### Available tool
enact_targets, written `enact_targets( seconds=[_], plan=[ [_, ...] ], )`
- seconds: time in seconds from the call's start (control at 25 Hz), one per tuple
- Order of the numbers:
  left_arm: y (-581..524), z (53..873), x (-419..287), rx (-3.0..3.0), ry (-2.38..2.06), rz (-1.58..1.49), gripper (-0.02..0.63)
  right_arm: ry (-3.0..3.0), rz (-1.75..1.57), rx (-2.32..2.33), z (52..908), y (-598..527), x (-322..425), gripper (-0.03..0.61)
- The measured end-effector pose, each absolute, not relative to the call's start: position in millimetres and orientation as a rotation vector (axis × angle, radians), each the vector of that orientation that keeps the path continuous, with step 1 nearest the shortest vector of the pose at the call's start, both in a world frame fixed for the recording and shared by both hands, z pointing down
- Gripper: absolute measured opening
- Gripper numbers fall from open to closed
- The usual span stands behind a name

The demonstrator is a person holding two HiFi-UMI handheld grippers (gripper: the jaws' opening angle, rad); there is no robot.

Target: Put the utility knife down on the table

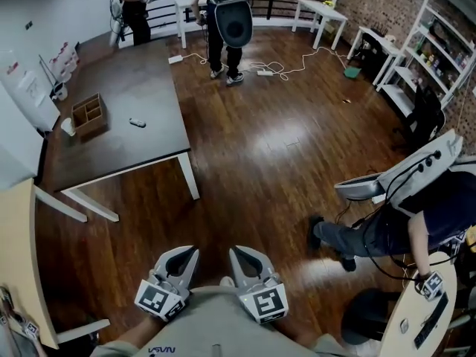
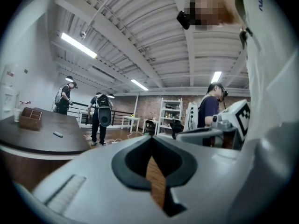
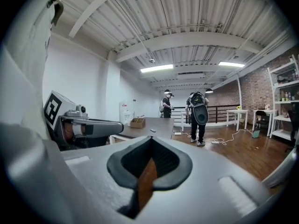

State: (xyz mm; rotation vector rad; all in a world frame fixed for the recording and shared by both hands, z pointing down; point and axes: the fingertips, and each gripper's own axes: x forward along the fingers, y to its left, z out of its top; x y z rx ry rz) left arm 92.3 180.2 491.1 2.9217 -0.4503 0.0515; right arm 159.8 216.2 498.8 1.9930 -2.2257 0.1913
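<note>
The grey left gripper (image 1: 192, 253) and the grey right gripper (image 1: 234, 253) sit side by side near the person's body, each with its jaws together and nothing between them. The small dark utility knife (image 1: 137, 123) lies on the dark rectangular worktop (image 1: 149, 151) at far left, near an open brown wooden box (image 1: 89, 115).
</note>
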Motion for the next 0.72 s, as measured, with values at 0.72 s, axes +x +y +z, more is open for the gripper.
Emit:
enact_targets(
  seconds=[0.72],
  plan=[
    [164, 488, 62, 2.912, -0.513, 0.052, 0.002, -2.270, 0.222, 1.933, 500, 196, 131, -0.002]
  ],
)
